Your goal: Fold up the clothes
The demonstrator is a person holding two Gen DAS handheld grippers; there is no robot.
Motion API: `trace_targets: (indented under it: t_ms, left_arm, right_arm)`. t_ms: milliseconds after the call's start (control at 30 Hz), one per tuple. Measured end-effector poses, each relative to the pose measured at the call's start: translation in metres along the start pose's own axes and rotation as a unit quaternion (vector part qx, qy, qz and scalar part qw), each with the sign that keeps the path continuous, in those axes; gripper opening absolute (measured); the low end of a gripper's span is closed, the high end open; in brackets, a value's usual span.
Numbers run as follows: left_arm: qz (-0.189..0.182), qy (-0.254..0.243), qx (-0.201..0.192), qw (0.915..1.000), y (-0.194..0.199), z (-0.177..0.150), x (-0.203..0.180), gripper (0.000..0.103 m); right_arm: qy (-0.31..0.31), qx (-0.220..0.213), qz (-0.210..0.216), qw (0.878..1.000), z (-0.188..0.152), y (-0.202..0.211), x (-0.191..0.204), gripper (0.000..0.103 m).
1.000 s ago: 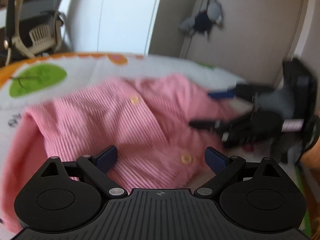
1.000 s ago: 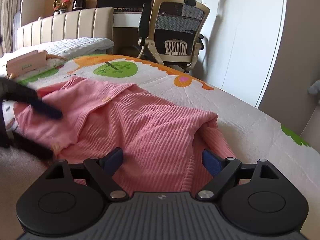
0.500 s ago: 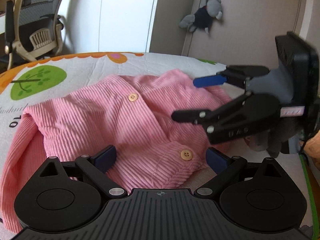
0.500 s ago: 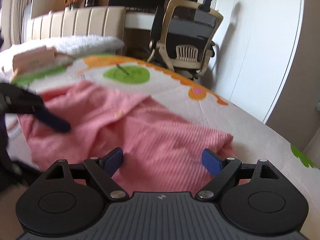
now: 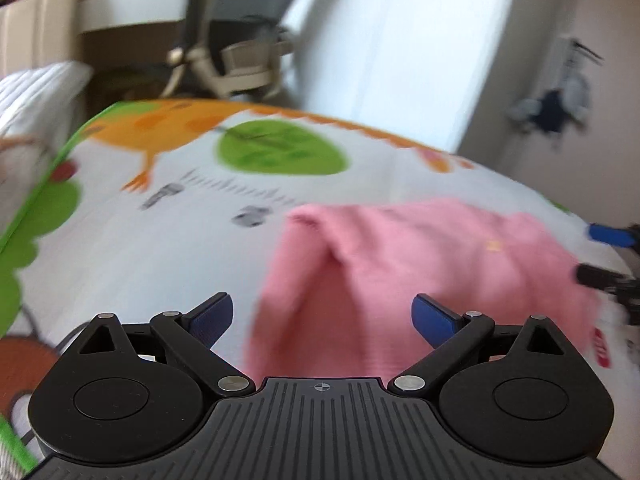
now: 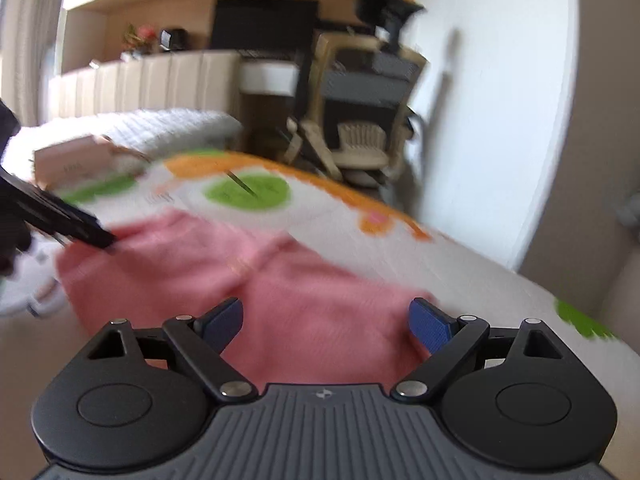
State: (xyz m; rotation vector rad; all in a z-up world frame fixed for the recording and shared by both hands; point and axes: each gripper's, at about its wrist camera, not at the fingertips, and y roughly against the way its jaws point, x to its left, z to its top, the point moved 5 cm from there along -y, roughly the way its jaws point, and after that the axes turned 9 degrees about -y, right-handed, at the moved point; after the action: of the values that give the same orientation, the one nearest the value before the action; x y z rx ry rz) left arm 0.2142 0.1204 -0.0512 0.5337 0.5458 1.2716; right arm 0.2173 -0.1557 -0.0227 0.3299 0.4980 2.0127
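Right wrist view: pink cardigan (image 6: 280, 292) lies lengthwise left-right on the bedspread (image 6: 480, 264); both grippers' fingers spread, empty

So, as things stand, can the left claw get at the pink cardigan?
Probably yes. The left claw is open, with the pink cardigan directly ahead on the bedspread and nothing between them. The right claw sits off at the cardigan's far edge. The frame is blurred.
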Motion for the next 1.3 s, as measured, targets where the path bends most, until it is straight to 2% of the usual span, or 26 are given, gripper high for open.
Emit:
trace_targets:
  t_ms: [100, 200, 233, 300, 333, 467, 567, 633, 733, 800, 933, 1033, 1067, 1167, 1233, 1300]
  left_arm:
    - [-0.002, 0.003, 0.004, 1.0000, -0.004, -0.004, 0.001, 0.098]
    - [-0.006, 0.003, 0.003, 1.0000, -0.004, -0.004, 0.001, 0.095]
    - [-0.005, 0.005, 0.001, 1.0000, -0.004, -0.004, 0.003, 0.090]
    - [-0.003, 0.011, -0.002, 0.9999, -0.002, -0.006, 0.008, 0.088]
    - [-0.002, 0.014, -0.003, 0.9999, -0.002, -0.006, 0.011, 0.088]
    - [-0.005, 0.028, -0.004, 0.9996, -0.005, -0.006, 0.015, 0.088]
    - [-0.011, 0.029, -0.006, 0.9995, -0.005, -0.006, 0.014, 0.089]
    - [-0.013, 0.029, -0.005, 0.9995, -0.005, -0.007, 0.013, 0.090]
    - [-0.015, 0.030, -0.004, 0.9994, -0.004, -0.007, 0.013, 0.090]
    - [-0.015, 0.030, -0.003, 0.9994, -0.003, -0.007, 0.013, 0.090]
    - [-0.015, 0.030, -0.004, 0.9994, -0.003, -0.008, 0.014, 0.091]
    - [-0.015, 0.027, -0.003, 0.9995, -0.004, -0.008, 0.013, 0.093]
    - [-0.015, 0.026, -0.003, 0.9995, -0.004, -0.008, 0.012, 0.093]
    - [-0.013, 0.025, -0.002, 0.9996, -0.005, -0.008, 0.012, 0.093]
    - [-0.012, 0.028, -0.002, 0.9995, -0.004, -0.008, 0.013, 0.093]
    - [-0.007, 0.028, -0.001, 0.9996, -0.002, -0.009, 0.015, 0.093]
  right_arm:
    - [0.048, 0.010, 0.014, 0.999, -0.001, -0.019, 0.029, 0.081]
    - [0.093, 0.047, 0.003, 0.995, -0.017, -0.045, 0.048, 0.079]
    - [0.091, 0.046, 0.004, 0.995, -0.018, -0.045, 0.049, 0.078]
    - [0.081, 0.038, 0.017, 0.996, -0.016, -0.038, 0.053, 0.074]
    - [0.067, 0.030, 0.036, 0.997, -0.012, -0.031, 0.054, 0.071]
    - [-0.016, 0.060, 0.102, 0.993, -0.004, -0.028, 0.056, 0.037]
    - [-0.090, 0.100, 0.122, 0.983, -0.010, -0.047, 0.048, 0.034]
    - [-0.128, 0.103, 0.139, 0.977, -0.012, -0.054, 0.044, 0.031]
    - [-0.197, 0.102, 0.200, 0.954, -0.007, -0.051, 0.040, 0.030]
    - [-0.181, 0.095, 0.185, 0.961, -0.005, -0.046, 0.038, 0.030]
    - [-0.111, 0.093, 0.090, 0.985, -0.012, -0.039, 0.030, 0.030]
    - [-0.063, 0.062, 0.054, 0.995, -0.007, -0.026, 0.033, 0.030]
    - [-0.053, 0.050, 0.056, 0.996, -0.004, -0.021, 0.036, 0.030]
    - [-0.048, 0.030, 0.100, 0.993, 0.005, -0.013, 0.048, 0.030]
    - [-0.062, 0.042, 0.131, 0.989, 0.006, -0.021, 0.055, 0.030]
    - [-0.072, 0.080, 0.132, 0.985, -0.004, -0.040, 0.055, 0.030]
